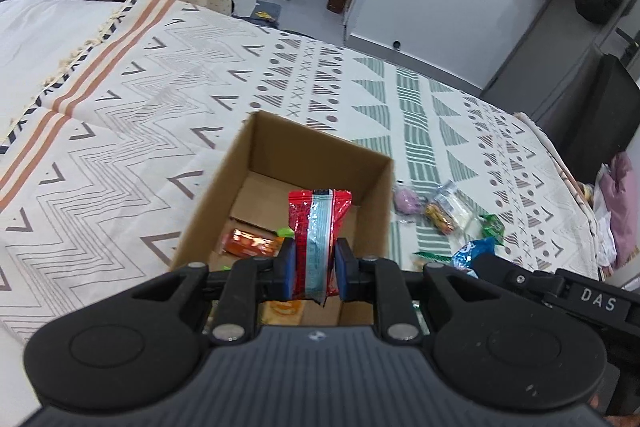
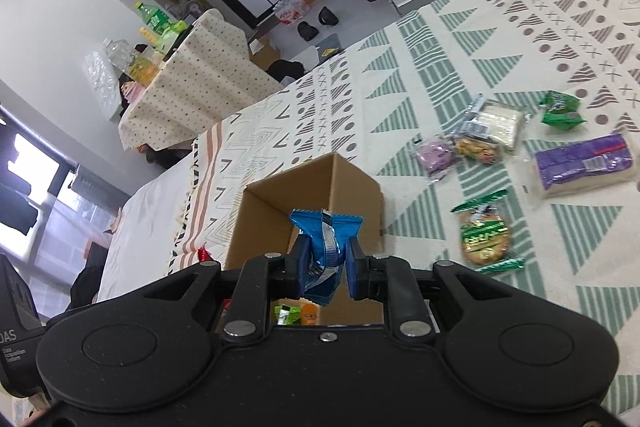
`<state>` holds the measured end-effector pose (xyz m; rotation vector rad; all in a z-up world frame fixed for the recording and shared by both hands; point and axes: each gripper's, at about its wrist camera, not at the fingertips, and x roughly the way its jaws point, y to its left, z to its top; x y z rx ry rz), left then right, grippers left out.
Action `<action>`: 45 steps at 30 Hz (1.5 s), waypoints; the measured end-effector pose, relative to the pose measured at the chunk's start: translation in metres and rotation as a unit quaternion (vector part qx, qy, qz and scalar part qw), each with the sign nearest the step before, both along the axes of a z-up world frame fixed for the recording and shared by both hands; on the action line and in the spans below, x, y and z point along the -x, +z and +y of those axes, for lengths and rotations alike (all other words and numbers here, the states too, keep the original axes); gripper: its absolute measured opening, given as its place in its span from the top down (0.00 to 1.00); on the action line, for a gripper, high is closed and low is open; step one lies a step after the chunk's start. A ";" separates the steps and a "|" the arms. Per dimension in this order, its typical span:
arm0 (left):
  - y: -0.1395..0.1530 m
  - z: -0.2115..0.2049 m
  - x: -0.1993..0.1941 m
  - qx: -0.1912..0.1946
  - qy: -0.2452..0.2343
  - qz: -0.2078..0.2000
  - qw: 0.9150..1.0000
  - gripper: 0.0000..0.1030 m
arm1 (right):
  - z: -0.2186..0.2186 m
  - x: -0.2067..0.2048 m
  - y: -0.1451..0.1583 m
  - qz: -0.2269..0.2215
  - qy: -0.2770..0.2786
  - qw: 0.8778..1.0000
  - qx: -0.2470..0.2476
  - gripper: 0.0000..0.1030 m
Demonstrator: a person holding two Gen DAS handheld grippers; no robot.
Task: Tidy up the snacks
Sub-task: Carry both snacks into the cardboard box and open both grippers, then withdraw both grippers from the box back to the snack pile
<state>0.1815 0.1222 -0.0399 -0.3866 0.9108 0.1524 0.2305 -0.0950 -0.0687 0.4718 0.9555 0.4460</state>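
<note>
Snacks were the job, w/ a cardboard box point(image 1: 280, 187) as the collection point on the patterned bedspread point(image 1: 160, 99).

Left wrist view: left gripper point(image 1: 314, 267) was clamped on a red packet point(image 1: 318, 227), blue pads pinching its lower half from both sides, top standing upright above the jaws at frame centre. Packet hung over the open box, prob. so it could drop straight in. Inside the box, lower left, an orange wrapper point(image 1: 250, 242) already lay flat. Loose snacks sat right of the box, mid-right of frame, incl. a purple one point(image 1: 406, 203).

Right wrist view: right gripper point(image 2: 326, 271) was closed on a blue packet point(image 2: 326, 239), squeezed & crumpled btw the pads, its serrated top edge sticking out above the jaws, centre frame. It sat over the box's near edge, likely also headed in. Still on the bedspread at right: a green-wrapped cookie point(image 2: 485, 237), a purple-labelled pack point(image 2: 584, 163), a green bag point(image 2: 560, 109), well apart from both jaws.
</note>
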 end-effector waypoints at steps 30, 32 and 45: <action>-0.014 0.024 0.002 -0.007 0.039 0.042 0.998 0.36 | 0.000 0.011 0.007 -0.016 -0.013 0.998 0.060 0.22; -0.014 0.018 0.002 -0.008 0.035 0.042 0.998 0.35 | -0.007 0.012 0.007 -0.018 -0.017 0.997 0.068 0.18; -0.010 -0.030 0.001 -0.017 -0.005 0.018 1.000 0.08 | -0.059 0.025 0.004 -0.035 -0.034 0.995 0.083 0.04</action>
